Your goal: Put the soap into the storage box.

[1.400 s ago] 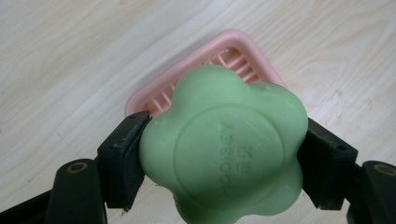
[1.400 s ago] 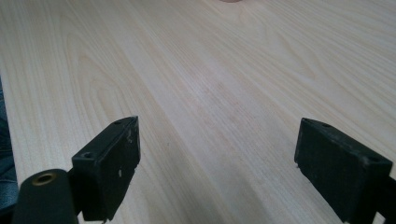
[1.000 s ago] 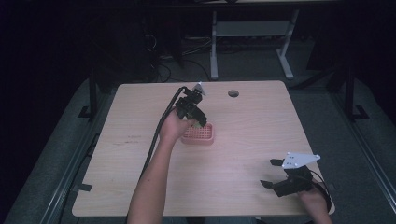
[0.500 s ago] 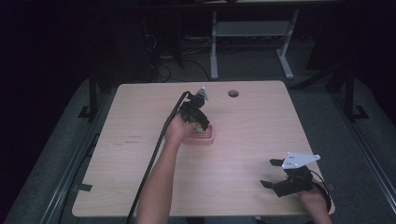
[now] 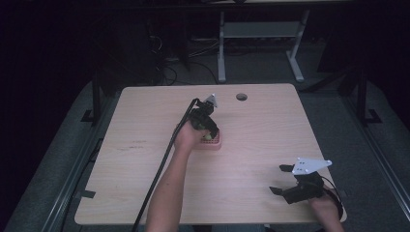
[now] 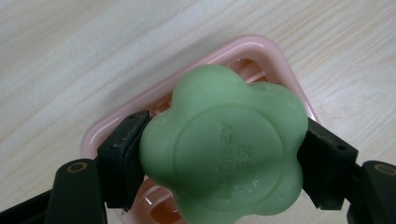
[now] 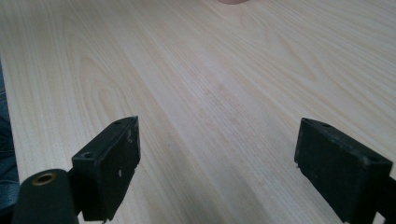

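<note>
The left gripper [image 6: 219,154] is clenched on a green flower-shaped soap bar [image 6: 224,149]; its two black jaws press the bar from opposite sides, at the 9 and the 3 o'clock of the bar in the left gripper view, so the flat face with the embossed letters stays turned toward the camera. The bar sits directly over a pink soap dish [image 6: 275,60]; the rim of the dish shows around it from about 8 o'clock over 12 to 3 o'clock, and some slats of the dish floor show beside the bar. I cannot tell if the bar already touches the slats or hangs just above them.

In the high view the left gripper [image 5: 205,126] stands over the soap dish [image 5: 216,141] near the centre of the wooden table [image 5: 270,130], slightly toward 12 o'clock; the grip from the sides seems chosen so that the bar can go flat into the dish, with the jaws inside the rim.

The right gripper [image 5: 285,186] is at about 5 o'clock on the table, well apart from the dish; its jaws are spread wide with nothing between them, and the right gripper view shows bare wood under them. I judge that it waits there so as not to disturb the other hand; the placing needs one gripper.
</note>
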The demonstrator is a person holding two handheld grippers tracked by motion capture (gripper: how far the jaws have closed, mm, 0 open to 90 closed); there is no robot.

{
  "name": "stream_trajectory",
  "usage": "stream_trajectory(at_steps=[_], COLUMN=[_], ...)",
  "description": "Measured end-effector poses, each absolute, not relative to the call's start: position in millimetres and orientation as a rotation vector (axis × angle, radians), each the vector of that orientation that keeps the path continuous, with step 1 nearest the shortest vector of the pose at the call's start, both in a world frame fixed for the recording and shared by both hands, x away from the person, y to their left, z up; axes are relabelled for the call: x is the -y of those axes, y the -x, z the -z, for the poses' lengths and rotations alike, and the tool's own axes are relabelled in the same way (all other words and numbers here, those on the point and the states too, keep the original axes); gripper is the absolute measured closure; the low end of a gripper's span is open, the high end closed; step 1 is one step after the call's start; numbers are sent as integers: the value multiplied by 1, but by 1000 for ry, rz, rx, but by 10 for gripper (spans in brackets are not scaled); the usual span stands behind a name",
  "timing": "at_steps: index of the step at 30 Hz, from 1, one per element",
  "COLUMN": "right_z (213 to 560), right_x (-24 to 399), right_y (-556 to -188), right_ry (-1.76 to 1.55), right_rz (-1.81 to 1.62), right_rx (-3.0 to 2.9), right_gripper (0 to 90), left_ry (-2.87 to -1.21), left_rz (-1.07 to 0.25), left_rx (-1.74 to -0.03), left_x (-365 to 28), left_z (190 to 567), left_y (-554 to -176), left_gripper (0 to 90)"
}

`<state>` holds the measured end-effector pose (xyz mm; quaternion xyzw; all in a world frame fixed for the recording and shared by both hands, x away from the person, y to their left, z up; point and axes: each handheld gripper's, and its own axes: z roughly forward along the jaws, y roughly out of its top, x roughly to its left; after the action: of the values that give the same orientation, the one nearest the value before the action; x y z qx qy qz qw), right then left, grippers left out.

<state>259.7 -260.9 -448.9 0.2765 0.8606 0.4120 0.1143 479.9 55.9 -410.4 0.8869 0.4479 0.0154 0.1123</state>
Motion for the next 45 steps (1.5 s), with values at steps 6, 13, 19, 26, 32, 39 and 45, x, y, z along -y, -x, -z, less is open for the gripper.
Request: stream_trajectory(at_steps=[6, 13, 19, 26, 32, 39, 45], right_z=[449, 449, 449, 449, 449, 449, 449], right_x=[260, 260, 260, 260, 260, 260, 260], right_y=[-260, -260, -260, -260, -260, -260, -260], right_ry=[-812, -807, -812, -811, -805, -803, -803], right_rz=[-1206, -1206, -1206, -1207, -1206, -1204, -1204], right_rx=[-2525, -2525, -2525, -2526, -2526, -2527, -2527], right_gripper=[138, 138, 137, 138, 138, 138, 138], left_ry=[-2613, -2611, -2602, -2599, -2594, -2585, -2572], left_rz=[-38, -36, -44, -53, -59, -56, -52], left_rx=[-1332, -1353, -1384, -1398, -1408, -1411, -1399], left_x=[-57, -55, -53, -53, -54, -55, -57], left_z=[416, 417, 423, 424, 425, 424, 419], left_y=[-480, -479, -479, -479, -478, -478, -477], left_gripper=[266, 265, 265, 264, 263, 260, 256])
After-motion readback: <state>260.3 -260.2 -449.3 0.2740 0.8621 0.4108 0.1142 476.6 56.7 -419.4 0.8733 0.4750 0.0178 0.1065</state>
